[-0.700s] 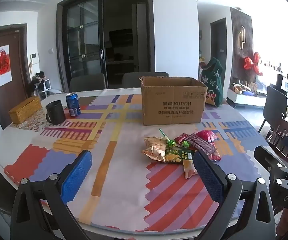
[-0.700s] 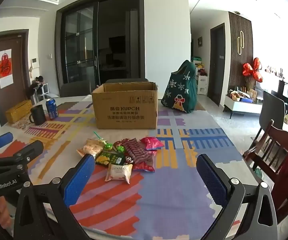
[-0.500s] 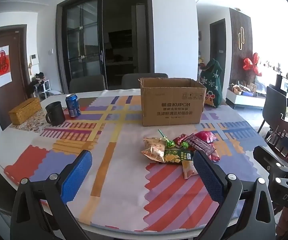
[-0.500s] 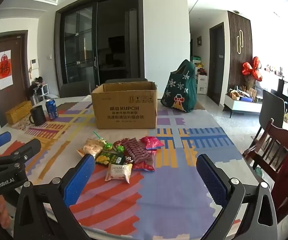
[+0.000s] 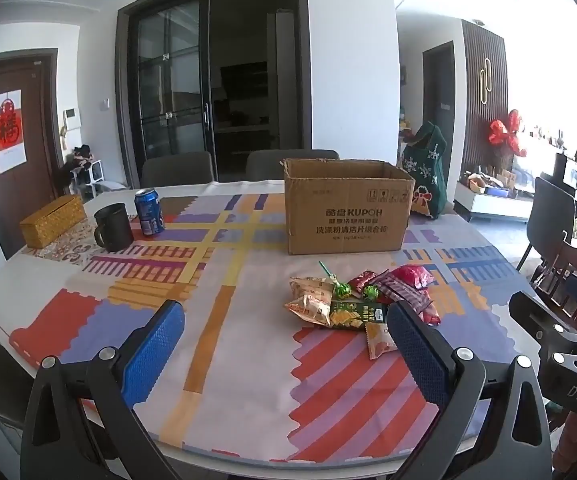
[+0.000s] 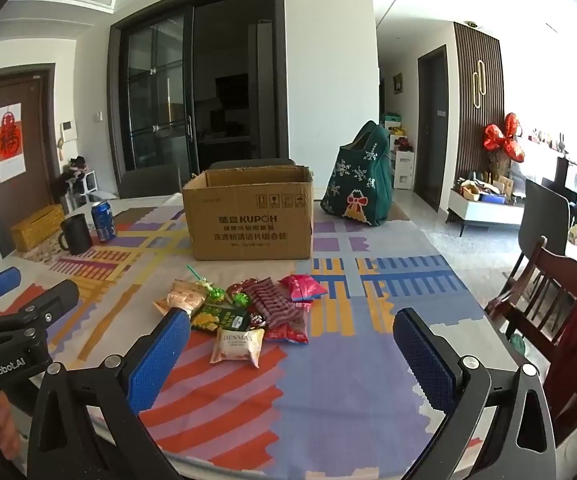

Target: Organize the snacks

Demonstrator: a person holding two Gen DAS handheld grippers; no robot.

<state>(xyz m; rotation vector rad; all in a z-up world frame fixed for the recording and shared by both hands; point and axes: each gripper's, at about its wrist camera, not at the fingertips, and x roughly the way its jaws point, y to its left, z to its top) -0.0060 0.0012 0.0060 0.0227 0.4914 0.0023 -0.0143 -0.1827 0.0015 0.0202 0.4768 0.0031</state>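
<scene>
A pile of snack packets lies on the patterned tablecloth; it also shows in the right wrist view. It holds a beige DENMAS packet, a dark green cracker pack, a striped maroon pack, a pink packet and green lollipops. An open cardboard box stands behind the pile, also in the right wrist view. My left gripper is open and empty, near the front edge, left of the pile. My right gripper is open and empty, just in front of the pile.
A black mug, a blue can and a woven yellow box stand at the far left. A green Christmas bag stands right of the cardboard box. A wooden chair is at the table's right edge.
Both grippers have shifted only slightly; the scene is almost unchanged and both stay open.
</scene>
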